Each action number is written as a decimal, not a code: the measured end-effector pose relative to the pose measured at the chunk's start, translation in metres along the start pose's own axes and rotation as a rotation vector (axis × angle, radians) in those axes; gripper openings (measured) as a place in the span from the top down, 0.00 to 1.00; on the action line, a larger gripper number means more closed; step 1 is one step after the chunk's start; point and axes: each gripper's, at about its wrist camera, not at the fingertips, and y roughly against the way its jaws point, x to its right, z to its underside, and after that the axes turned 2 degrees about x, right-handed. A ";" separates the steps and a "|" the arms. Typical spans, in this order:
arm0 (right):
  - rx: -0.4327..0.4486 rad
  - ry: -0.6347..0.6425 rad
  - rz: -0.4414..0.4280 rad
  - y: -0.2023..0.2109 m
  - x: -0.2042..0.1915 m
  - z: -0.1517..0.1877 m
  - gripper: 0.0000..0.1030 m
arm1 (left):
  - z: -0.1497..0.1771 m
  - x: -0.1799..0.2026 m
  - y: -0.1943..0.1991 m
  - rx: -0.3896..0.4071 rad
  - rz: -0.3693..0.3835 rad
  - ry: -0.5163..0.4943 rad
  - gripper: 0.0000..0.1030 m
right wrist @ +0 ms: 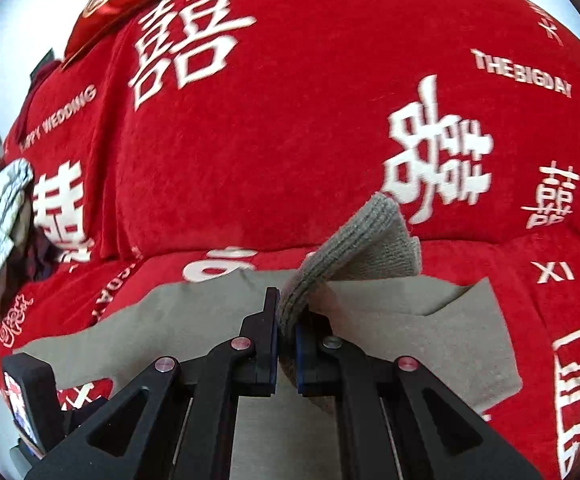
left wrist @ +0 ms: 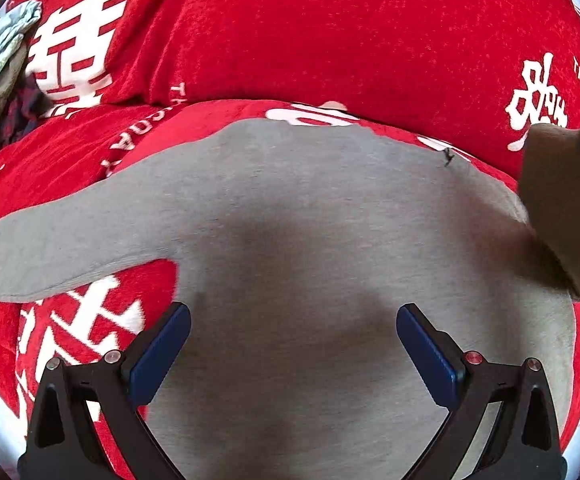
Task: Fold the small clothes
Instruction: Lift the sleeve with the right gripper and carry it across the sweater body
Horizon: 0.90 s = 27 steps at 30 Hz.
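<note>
Holding the ribbed cuff [right wrist: 354,248] of a grey garment [left wrist: 290,220], the right gripper [right wrist: 287,340] has its two fingers pressed together on the cloth, and this sleeve end is lifted above the rest of the garment. The garment lies flat on a red sofa cover [left wrist: 330,32] with white characters, and its long axis seems to run from left to right in front of the sofa back. The left gripper [left wrist: 293,344] hovers over the middle of the body part with its fingers spread wide and nothing between them. The other sleeve [left wrist: 49,256] stretches out to the left, so the left gripper is nearer to it. I judge the raised sleeve must travel inward, toward the left gripper, to lie across the body.
</note>
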 end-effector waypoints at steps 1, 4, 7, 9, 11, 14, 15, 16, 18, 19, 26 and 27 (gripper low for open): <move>-0.006 0.006 -0.009 -0.003 -0.008 0.002 0.94 | 0.001 -0.005 0.001 0.002 0.002 0.006 0.00; -0.020 0.033 -0.027 -0.008 -0.027 0.010 0.94 | 0.003 -0.016 0.005 0.004 0.008 0.022 0.00; -0.035 0.050 -0.050 -0.011 -0.042 0.018 0.94 | 0.007 -0.028 0.008 0.009 0.014 0.042 0.00; -0.048 0.068 -0.069 -0.012 -0.053 0.025 0.94 | 0.010 -0.036 0.008 0.004 0.017 0.059 0.00; -0.059 0.078 -0.085 -0.013 -0.060 0.031 0.94 | 0.011 -0.040 0.009 0.002 0.015 0.068 0.00; -0.082 0.094 -0.104 -0.013 -0.069 0.043 0.94 | 0.014 -0.047 0.006 -0.003 0.005 0.081 0.00; -0.088 0.101 -0.104 -0.014 -0.070 0.045 0.94 | 0.015 -0.049 0.005 -0.007 0.005 0.086 0.00; -0.098 0.113 -0.101 -0.017 -0.073 0.048 0.94 | 0.015 -0.052 0.003 -0.013 0.006 0.094 0.00; -0.113 0.124 -0.091 -0.024 -0.077 0.051 0.94 | 0.016 -0.056 0.000 -0.024 0.006 0.108 0.00; -0.118 0.124 -0.089 -0.027 -0.077 0.050 0.94 | 0.017 -0.058 -0.001 -0.025 0.004 0.112 0.00; -0.164 0.159 -0.089 -0.046 -0.089 0.064 0.94 | 0.021 -0.071 0.001 -0.020 -0.001 0.143 0.00; -0.175 0.161 -0.093 -0.048 -0.089 0.068 0.94 | 0.021 -0.073 0.001 -0.019 -0.002 0.147 0.00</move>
